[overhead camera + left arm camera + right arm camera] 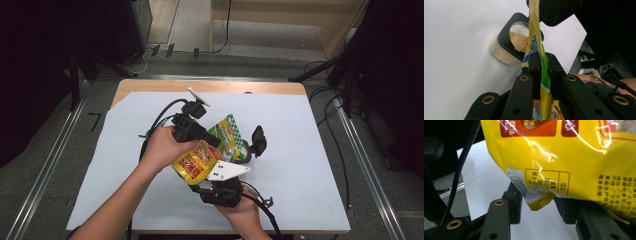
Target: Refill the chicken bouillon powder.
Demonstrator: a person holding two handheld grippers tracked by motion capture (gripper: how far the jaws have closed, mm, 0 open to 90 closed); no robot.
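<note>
The left claw is clamped flat on the upper part of a yellow-and-green snack pouch, its pads pressing the film from both sides. That grip keeps the pouch on edge and tipped towards the clear container, which lies just beyond the claw's tips. The container's black-rimmed mouth is open and a tan, crumb-like filling shows inside, so the pouch seems to be held this way for pouring into it. The container's black lid stands swung up beside it.

The right claw comes from below, with the pouch's bottom corner hanging between its jaws. The jaws stand partly apart, and I cannot tell whether the pads actually bear on the film or only cradle it. Held there, this claw looks placed to raise the low end and tilt the contents forward.

Under both claws lies a white sheet covering a wooden tabletop, whose bare edge shows at the far side. Around it are grey floor, metal rails, trailing cables and dark stands.
</note>
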